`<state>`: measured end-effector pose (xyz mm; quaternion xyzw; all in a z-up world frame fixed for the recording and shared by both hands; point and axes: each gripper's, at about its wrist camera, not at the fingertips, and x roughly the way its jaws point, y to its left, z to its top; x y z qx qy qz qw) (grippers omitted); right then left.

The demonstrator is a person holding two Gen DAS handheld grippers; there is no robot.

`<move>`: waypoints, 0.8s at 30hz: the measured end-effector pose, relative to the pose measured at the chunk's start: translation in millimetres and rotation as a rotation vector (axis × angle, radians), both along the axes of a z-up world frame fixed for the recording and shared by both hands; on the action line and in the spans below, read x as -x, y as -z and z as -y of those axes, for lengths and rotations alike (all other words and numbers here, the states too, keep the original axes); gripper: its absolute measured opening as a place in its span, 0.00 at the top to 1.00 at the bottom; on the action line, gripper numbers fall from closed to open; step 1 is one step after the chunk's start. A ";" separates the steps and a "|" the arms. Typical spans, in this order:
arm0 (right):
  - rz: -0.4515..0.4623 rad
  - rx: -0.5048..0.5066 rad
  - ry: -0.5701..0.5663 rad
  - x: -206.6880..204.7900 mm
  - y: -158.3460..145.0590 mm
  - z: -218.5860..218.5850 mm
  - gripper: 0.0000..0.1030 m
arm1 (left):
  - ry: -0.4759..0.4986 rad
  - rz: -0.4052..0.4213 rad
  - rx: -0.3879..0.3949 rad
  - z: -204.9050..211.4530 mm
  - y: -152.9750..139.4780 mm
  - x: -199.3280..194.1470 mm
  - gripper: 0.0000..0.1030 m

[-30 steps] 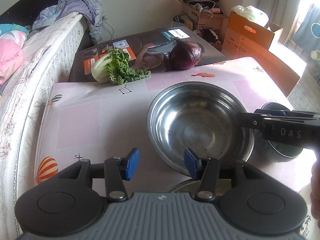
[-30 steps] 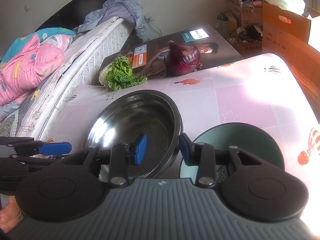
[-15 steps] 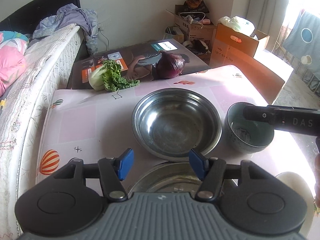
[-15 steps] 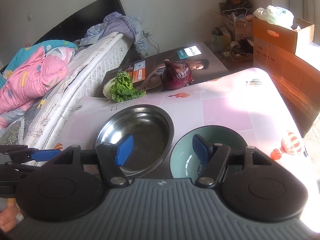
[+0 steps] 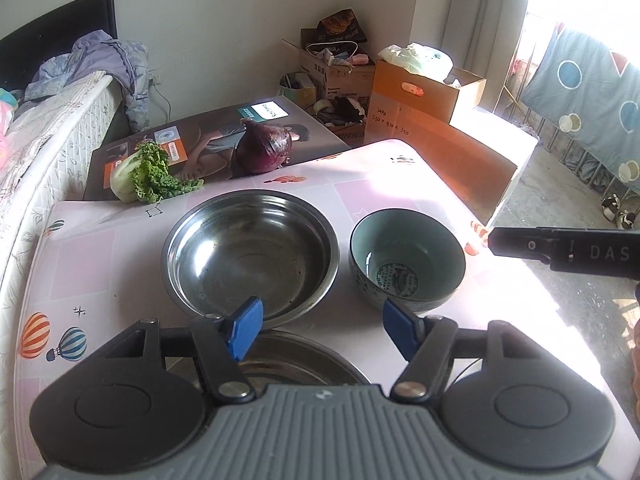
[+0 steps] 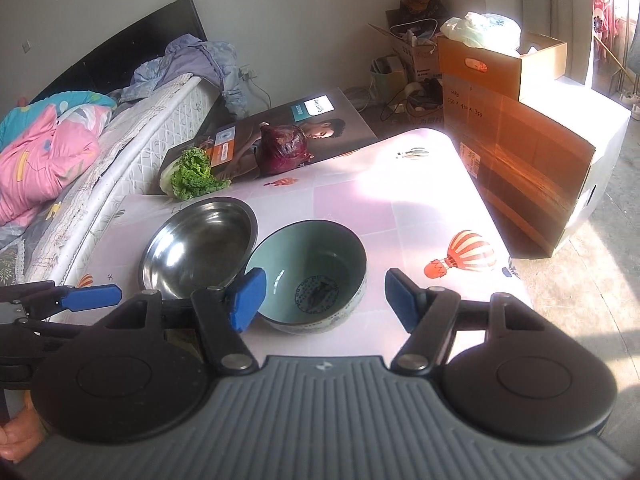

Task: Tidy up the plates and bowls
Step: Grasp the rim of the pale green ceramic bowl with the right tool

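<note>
My left wrist view shows a second steel dish point(image 5: 296, 360) lying directly beneath the left tool point(image 5: 322, 326), near the front edge of the surface point(image 5: 100, 264); the right wrist view does not show this dish. The right wrist view shows a pink quilt point(image 6: 44, 160) on the bed, outside the left view. Both views show the steel bowl point(image 5: 250, 254) and the teal ceramic bowl point(image 5: 406, 262) standing upright side by side on the surface, rims just beside each other, with a leafy cabbage point(image 5: 150, 174) and a red onion point(image 5: 264, 146) at the far edge. I read the left tool as spread wide, holding nothing, its blue pads clear of both bowls. The right tool point(image 6: 324, 298) is likewise spread wide and empty, with the teal ceramic bowl framed between its fingers, apparently without contact. In the left view the right tool appears only as a black bar at the right edge.
</note>
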<state>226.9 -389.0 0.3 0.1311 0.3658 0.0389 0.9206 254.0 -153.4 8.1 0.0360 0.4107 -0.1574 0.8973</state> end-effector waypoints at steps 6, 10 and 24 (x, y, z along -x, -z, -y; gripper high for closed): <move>-0.014 -0.041 0.011 -15.8 16.9 10.9 0.39 | 0.015 -0.012 0.003 16.6 9.7 -15.6 0.48; -0.038 -0.057 0.005 -35.5 34.8 11.9 0.49 | 0.019 -0.044 0.011 25.7 18.7 -28.6 0.60; -0.122 -0.146 0.002 -85.2 82.2 27.2 0.81 | -0.006 -0.119 -0.024 41.4 42.6 -60.6 0.93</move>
